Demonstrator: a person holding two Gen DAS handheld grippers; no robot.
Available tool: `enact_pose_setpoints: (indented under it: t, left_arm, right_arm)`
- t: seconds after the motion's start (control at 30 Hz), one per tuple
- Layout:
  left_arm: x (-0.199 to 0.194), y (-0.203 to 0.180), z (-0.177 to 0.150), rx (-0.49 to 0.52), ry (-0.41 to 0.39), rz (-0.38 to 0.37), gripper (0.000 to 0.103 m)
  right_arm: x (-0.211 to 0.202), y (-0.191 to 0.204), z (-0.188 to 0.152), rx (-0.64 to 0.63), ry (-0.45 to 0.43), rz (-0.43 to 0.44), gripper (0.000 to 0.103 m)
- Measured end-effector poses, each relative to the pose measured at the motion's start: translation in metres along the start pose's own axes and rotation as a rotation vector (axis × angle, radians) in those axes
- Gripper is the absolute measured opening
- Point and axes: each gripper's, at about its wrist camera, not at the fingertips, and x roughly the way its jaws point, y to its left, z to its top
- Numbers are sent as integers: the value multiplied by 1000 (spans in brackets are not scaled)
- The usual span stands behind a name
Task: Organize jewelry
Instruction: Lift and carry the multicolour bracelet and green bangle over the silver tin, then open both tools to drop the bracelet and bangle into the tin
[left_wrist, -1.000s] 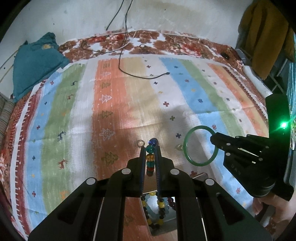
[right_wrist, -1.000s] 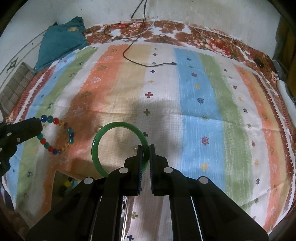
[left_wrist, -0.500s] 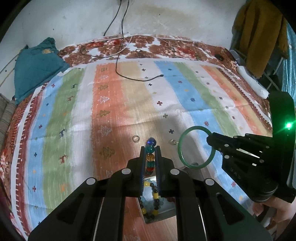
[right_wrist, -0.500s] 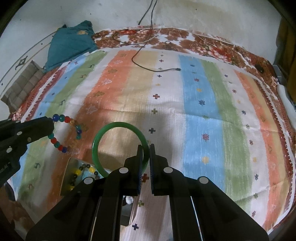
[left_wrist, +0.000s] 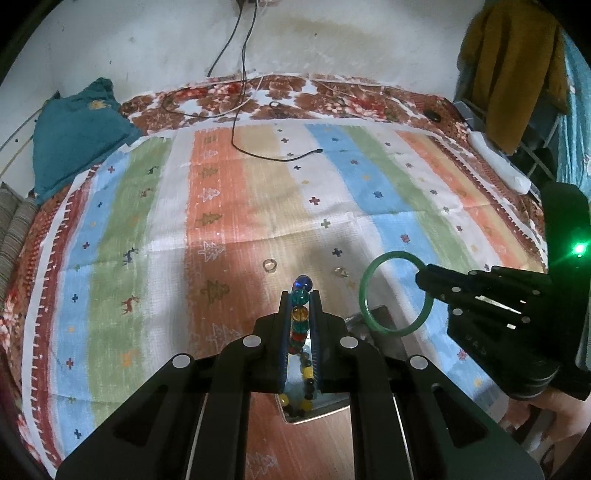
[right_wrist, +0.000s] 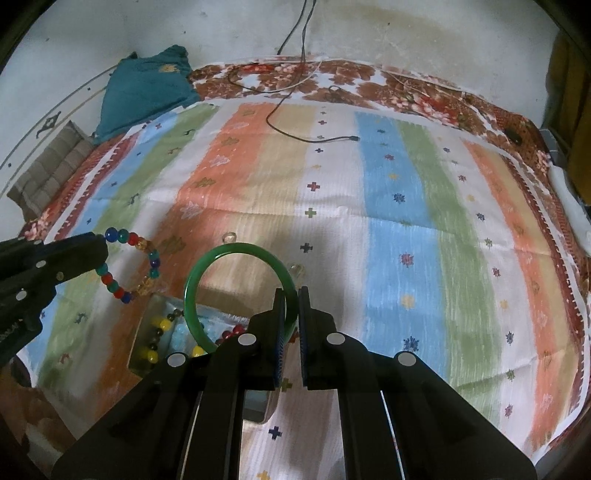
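Above the striped bedspread (right_wrist: 406, 206) | left gripper (left_wrist: 300, 295) fingers clamp the beaded bracelet (right_wrist: 129, 266); right gripper (right_wrist: 291, 291) fingers pinch the green bangle (right_wrist: 236, 249) | both held over the open box (right_wrist: 147, 325), seemingly for dropping in | box holds bead strands | two rings (left_wrist: 269, 265) lie beyond.

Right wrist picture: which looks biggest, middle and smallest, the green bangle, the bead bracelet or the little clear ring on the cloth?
1. Green bangle, biggest, though it is nearest the camera.
2. Bead bracelet, a bit smaller.
3. Little clear ring, by far the smallest.
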Motion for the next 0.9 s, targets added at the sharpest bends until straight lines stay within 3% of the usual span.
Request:
enact_pose_setpoints:
  t: [0.9]
  left_arm:
    - [-34,-15,-34,35,-55,-26,9]
  right_arm:
    - [-24,18,-30,-40,-6,60,8]
